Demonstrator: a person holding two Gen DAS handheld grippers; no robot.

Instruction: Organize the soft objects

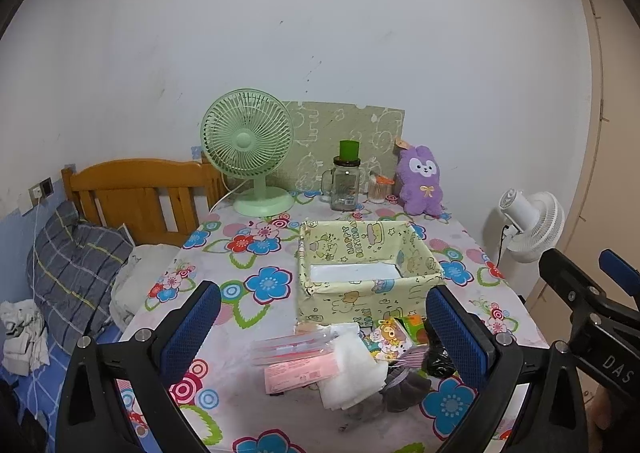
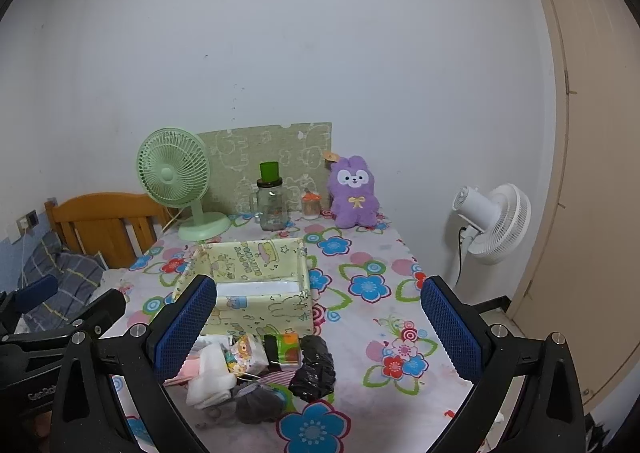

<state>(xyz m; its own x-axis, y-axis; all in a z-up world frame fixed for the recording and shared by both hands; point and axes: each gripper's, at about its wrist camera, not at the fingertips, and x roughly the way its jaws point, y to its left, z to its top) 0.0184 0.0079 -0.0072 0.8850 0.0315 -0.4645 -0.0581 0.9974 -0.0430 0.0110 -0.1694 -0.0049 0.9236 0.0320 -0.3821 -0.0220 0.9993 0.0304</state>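
Left gripper (image 1: 324, 329) jaws spread wide, nothing between, tilted downward. Right gripper (image 2: 320, 327) likewise, alongside.

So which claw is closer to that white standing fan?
Right. The right claw hangs over the table's fan-side half, with the white fan just beyond its outer finger; the left claw sits further off, toward the bed.

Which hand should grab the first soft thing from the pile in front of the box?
Probably left. The left gripper has open jaws framing the pile; the right gripper sees it off toward its left finger.
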